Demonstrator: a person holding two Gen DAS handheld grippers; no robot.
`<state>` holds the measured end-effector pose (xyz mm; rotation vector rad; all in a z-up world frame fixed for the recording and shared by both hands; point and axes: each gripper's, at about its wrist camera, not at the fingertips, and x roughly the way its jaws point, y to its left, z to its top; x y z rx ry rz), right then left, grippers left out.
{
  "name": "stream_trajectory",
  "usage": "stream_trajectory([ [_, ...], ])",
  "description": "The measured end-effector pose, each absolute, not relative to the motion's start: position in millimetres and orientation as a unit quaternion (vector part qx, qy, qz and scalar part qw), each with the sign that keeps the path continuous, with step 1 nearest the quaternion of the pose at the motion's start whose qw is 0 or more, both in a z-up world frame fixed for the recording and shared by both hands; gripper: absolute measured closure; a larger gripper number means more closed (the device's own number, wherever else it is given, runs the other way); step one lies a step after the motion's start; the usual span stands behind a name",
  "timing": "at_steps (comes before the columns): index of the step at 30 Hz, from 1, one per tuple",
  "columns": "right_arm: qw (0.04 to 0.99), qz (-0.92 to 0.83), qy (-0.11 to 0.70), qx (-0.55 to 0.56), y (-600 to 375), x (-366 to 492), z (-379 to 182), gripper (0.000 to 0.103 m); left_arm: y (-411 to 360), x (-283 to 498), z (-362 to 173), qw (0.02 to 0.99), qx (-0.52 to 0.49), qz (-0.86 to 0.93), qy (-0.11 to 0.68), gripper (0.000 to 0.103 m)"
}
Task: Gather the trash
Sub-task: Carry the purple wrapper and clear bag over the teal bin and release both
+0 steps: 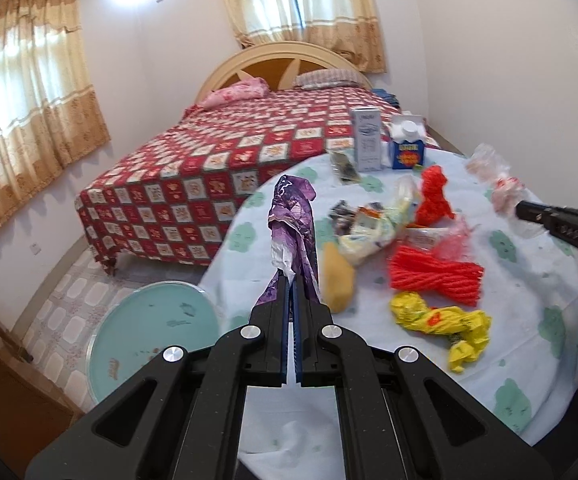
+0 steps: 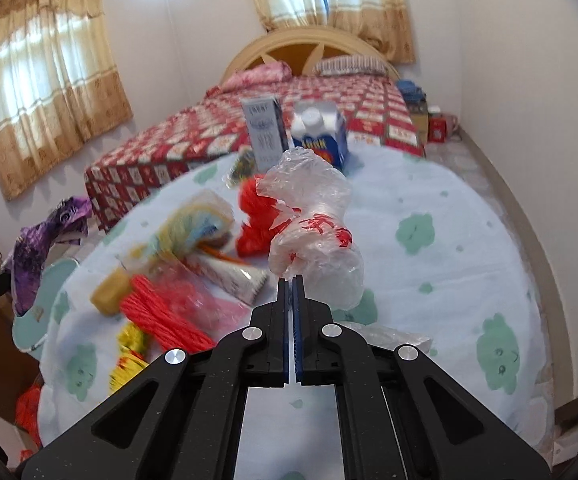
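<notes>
Your left gripper (image 1: 292,276) fingers pinch the crumpled purple plastic wrapper (image 1: 293,216), standing long-ways up | your right gripper (image 2: 293,278) fingers pinch the clear crinkly plastic bag with red print (image 2: 313,220), also pointing up.

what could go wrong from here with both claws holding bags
1. The left claw pinches only the purple wrapper's bottom edge; it might slip out.
2. The clear plastic bag in the right claw hangs loose and could brush the red mesh or the cartons behind, tipping them.
</notes>
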<state>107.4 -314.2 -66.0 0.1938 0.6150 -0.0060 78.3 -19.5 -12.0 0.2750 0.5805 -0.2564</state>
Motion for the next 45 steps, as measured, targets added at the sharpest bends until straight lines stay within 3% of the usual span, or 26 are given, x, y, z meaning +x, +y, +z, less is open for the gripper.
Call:
stream_trajectory([
  [16,0.958,0.072,0.272,0.047,-244.3,138.2,-38.1,0.100,41.1,103.9,-22.5,0.946,0.115,-0.047,0.300,0.101],
  [45,0.948,0.151,0.281,-0.007,-149.0,176.0,-36.8,0.100,100.0,118.1,-37.5,0.942,0.104,0.011,0.320,0.101],
])
